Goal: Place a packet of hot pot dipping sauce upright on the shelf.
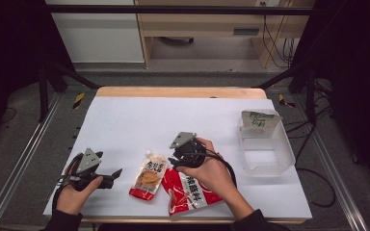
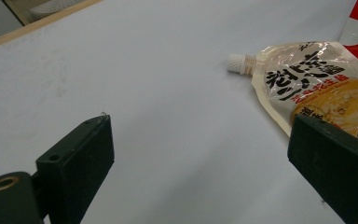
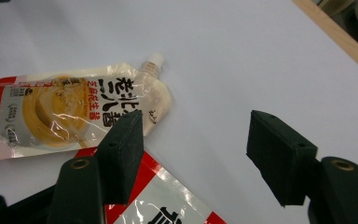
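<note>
Over on the left side of the desk (image 1: 125, 115), the left tool (image 1: 112, 174) rests low in the person's hand, jaws spread wide with nothing between them, pointing across at the spouted sauce pouch (image 1: 149, 175); in the left gripper view that pouch (image 2: 317, 84) lies flat just beyond the tool's far jaw. Moving along, the red and white packet (image 1: 190, 192) lies right beside the pouch, nearly touching it, close to the front edge of the desk. Above its upper corner sits the right tool (image 1: 180, 159), jaws partly open and gripping nothing, with one jaw over the packet's red corner (image 3: 144, 175) and the other over bare white surface. So this looks like the reach for the packet, not yet a grip. Next it likely needs to drop onto that corner and close firmly on the slick film. Far right, the clear plastic tub (image 1: 265, 144) waits well apart, probably the destination.
</note>
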{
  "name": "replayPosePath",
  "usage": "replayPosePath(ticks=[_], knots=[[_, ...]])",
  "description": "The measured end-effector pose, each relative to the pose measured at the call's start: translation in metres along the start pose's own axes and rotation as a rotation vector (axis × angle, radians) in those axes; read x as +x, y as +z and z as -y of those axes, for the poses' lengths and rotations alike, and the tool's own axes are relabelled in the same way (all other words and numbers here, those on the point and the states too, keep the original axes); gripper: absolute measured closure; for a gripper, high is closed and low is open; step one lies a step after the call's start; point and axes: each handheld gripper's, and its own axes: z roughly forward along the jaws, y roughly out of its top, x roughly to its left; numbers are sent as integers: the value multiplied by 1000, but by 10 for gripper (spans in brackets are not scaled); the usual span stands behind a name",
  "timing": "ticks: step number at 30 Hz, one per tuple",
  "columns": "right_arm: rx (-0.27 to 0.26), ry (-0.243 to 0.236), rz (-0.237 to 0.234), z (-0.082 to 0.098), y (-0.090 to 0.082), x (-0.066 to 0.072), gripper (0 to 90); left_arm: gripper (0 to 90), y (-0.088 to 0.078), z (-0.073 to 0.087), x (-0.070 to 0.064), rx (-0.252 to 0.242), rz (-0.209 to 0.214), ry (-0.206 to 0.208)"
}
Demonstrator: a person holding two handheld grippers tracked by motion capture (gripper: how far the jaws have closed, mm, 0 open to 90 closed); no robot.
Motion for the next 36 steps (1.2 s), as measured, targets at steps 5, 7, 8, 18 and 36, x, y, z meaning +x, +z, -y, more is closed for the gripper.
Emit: replayPosePath(ticks=[5,7,8,18,36], knots=[[31,1,-25,-3,11,8,407,73,0,0,0,-2,1,5],[38,1,-32,-4,13,11,412,73,0,0,0,-2,0,5],[41,-2,-37,-4,15,11,418,73,0,0,-1,-1,0,6],[56,-3,-72,-8,24,19,450,74,0,0,-1,-1,-3,10],[97,52,-102,-8,60,25,472,77,0,-1,-2,2,-2,24]])
